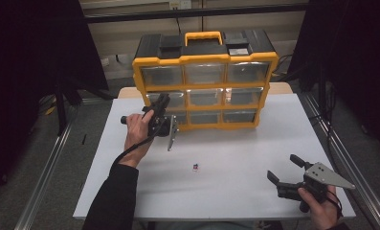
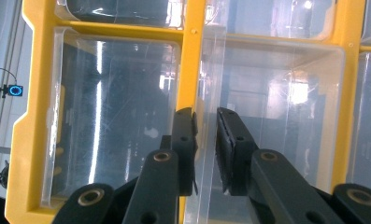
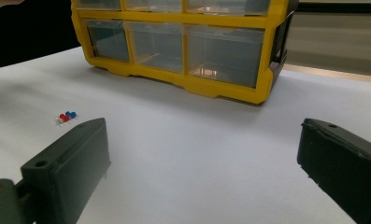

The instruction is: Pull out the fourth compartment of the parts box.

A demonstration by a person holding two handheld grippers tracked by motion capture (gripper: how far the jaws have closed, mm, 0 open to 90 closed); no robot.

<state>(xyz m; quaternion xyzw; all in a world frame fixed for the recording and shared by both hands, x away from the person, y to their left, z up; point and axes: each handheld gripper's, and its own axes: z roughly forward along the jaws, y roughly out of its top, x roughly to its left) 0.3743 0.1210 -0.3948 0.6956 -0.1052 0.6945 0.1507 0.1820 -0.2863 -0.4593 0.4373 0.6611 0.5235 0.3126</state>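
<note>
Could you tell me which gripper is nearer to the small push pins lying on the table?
Left gripper, narrowly: it is up at the organizer, behind the push pins; the right gripper hovers off to their right.

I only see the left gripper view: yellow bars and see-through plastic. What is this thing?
Observer: A yellow cabinet with nine clear drawers. Your left gripper is at its left column.
Operator: Where's my other gripper?
Observer: The right gripper is open, holding nothing, over the table's near right corner.
Operator: Anything else there?
Observer: Tiny red, blue and white pins lie on the table between the grippers.
</note>
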